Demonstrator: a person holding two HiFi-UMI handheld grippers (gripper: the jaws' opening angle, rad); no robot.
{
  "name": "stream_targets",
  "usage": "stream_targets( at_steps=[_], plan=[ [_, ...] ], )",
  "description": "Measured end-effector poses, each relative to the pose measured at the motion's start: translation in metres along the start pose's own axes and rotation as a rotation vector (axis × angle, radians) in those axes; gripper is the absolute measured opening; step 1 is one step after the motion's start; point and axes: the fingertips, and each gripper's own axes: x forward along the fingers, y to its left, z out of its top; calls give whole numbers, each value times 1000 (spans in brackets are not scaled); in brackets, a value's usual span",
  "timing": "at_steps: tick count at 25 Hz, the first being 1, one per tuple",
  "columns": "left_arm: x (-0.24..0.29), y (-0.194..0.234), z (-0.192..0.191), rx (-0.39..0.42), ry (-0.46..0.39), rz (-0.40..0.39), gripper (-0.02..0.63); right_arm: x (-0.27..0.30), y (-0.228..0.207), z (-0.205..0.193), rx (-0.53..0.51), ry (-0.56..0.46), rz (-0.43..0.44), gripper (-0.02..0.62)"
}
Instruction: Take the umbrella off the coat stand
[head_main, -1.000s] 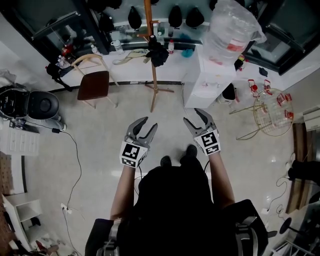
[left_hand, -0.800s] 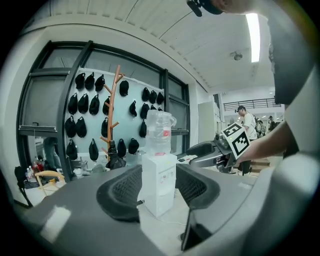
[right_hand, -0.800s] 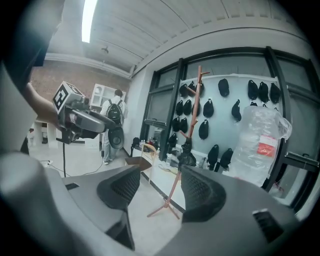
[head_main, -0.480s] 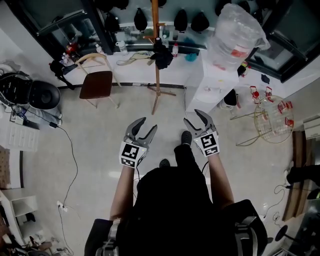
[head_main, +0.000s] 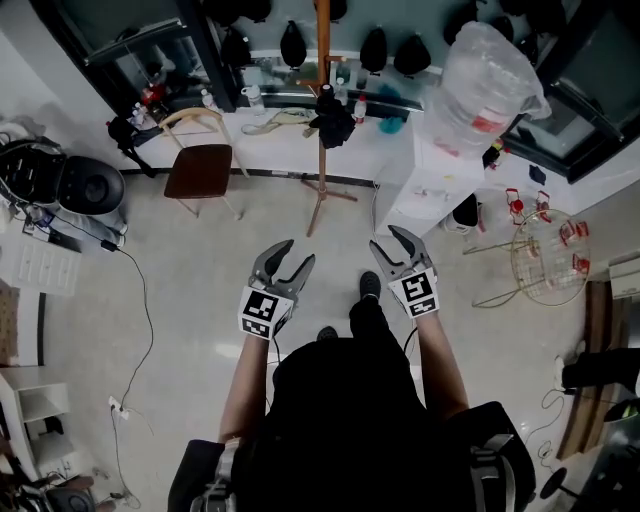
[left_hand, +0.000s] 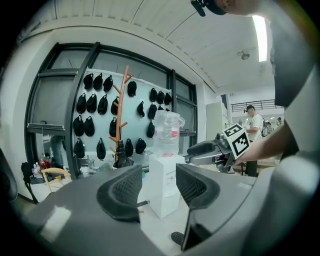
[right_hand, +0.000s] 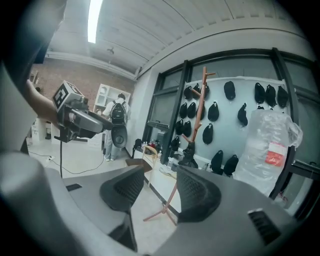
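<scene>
The wooden coat stand (head_main: 322, 110) rises by the far white counter. A black folded umbrella (head_main: 335, 117) hangs on it. Both grippers are held over the floor well short of the stand and touch nothing. My left gripper (head_main: 287, 264) is open and empty. My right gripper (head_main: 394, 250) is open too, its jaws closing with nothing between them. In the left gripper view, the stand (left_hand: 119, 115) and umbrella (left_hand: 121, 158) lie far beyond the left gripper (left_hand: 155, 186). The right gripper view shows the stand (right_hand: 199, 112) and umbrella (right_hand: 190, 156) beyond the right gripper (right_hand: 155, 189).
A white water dispenser (head_main: 432, 165) with a large bottle stands right of the stand. A wooden chair (head_main: 198, 168) is to its left. A wire basket (head_main: 546, 256) sits at the right, a round black machine (head_main: 85, 186) and floor cables at the left.
The person has stepped toward the coat stand, so it sits lower and nearer in the head view. The right gripper's jaws have narrowed a little. Both grippers stay level in front of the body.
</scene>
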Motion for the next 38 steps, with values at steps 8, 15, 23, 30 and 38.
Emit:
stream_targets(
  at_steps=[8,15,23,30,38],
  plan=[
    [25,16,0,-22,19,27,210,27,-25,-3,-2,3,33,207],
    [60,36,11,-33,31,47,209,58,-58,-4,16,4,49,201],
    [103,55,14,-50,61,57,209,89,-92,-11,44,11,77,201],
    [135,59,14,-67,87,75,209,106,-120,-22,60,21,108,199],
    [164,68,26,-84,93,127,209,130,-149,-26,56,36,169,195]
  ],
)
